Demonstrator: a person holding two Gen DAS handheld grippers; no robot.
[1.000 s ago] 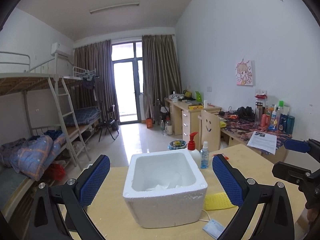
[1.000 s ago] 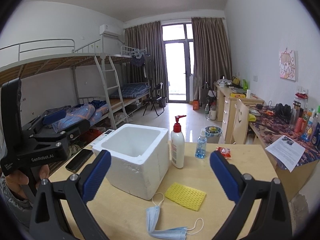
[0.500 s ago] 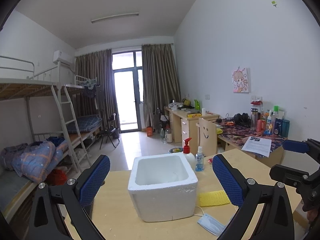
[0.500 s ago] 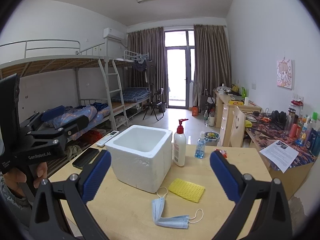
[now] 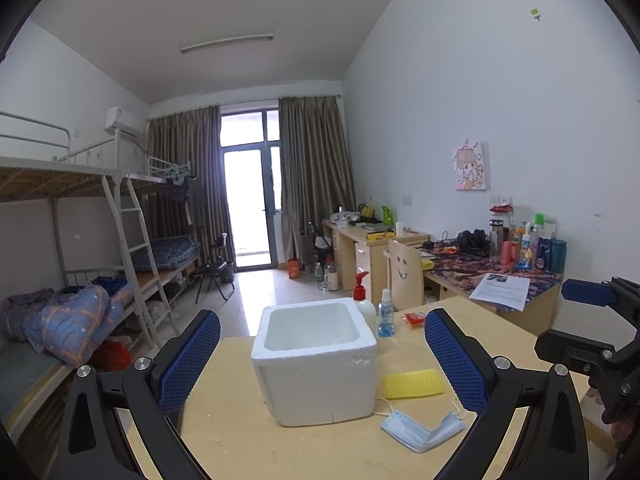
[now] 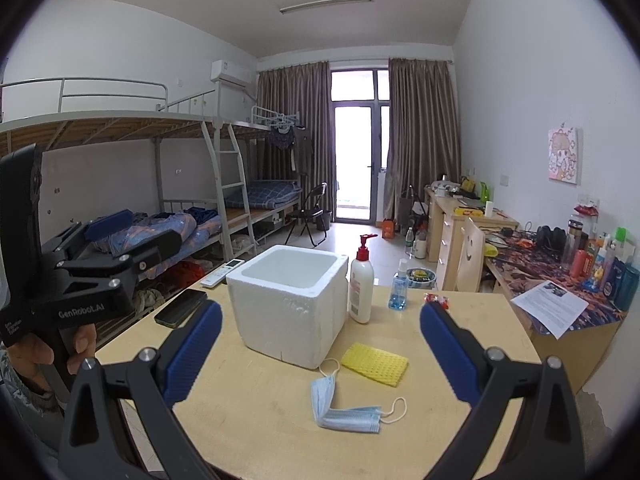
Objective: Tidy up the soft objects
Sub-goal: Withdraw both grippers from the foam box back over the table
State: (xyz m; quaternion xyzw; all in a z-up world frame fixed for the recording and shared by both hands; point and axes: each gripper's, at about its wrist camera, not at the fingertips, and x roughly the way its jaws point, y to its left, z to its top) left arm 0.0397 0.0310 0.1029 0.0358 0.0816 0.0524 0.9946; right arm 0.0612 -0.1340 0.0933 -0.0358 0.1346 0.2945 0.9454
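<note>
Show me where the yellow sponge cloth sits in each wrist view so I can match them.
Left wrist: yellow cloth lies right of the foam box, just inside the right finger.
Right wrist: yellow cloth lies centre, right of the foam box.
Shared landmark: blue face mask lies just nearer the cameras.

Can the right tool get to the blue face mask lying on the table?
Probably yes. The crumpled light-blue face mask lies flat on the bare wooden table, just ahead of the open right tool, with nothing covering it. The white foam box stands behind it, out of the way.
</note>
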